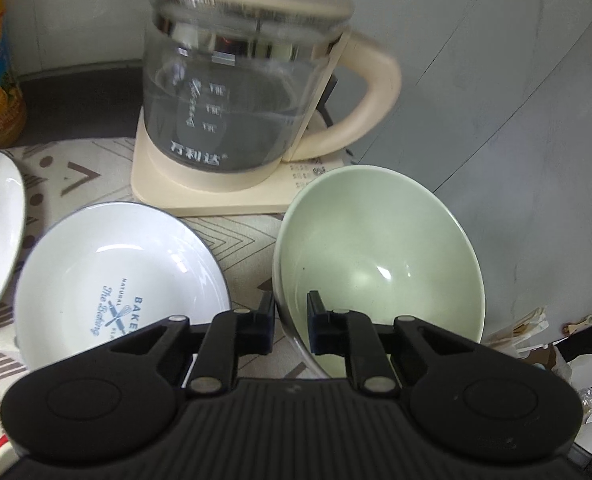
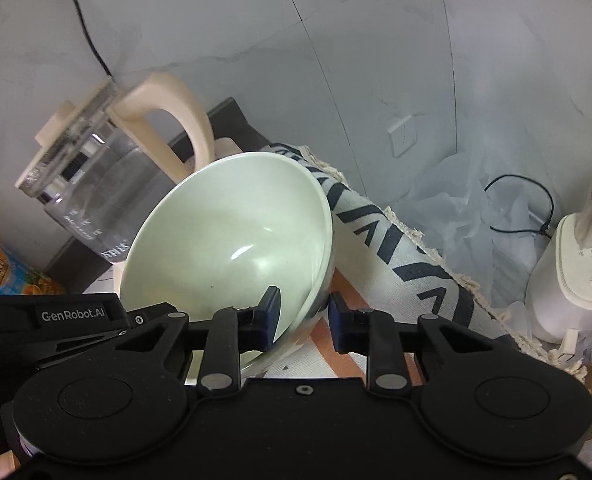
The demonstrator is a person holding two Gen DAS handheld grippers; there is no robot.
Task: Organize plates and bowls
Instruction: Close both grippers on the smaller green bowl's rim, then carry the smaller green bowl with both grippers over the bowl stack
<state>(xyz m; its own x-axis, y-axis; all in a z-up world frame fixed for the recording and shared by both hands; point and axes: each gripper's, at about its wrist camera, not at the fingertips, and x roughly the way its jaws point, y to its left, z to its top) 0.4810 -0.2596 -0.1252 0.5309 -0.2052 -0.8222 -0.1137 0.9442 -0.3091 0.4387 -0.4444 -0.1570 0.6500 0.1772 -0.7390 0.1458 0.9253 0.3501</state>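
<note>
Right, my left gripper (image 1: 290,322) is clamped on the near rim of the green bowl (image 1: 375,256), which sits tilted just in front of the glass kettle (image 1: 232,92). My right gripper (image 2: 303,314) pinches that rim too, one finger inside, one outside

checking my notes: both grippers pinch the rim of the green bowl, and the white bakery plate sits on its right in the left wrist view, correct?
Not quite. In the left wrist view the white bakery plate sits on the left of the green bowl, not its right. Both grippers do pinch its rim.
</note>
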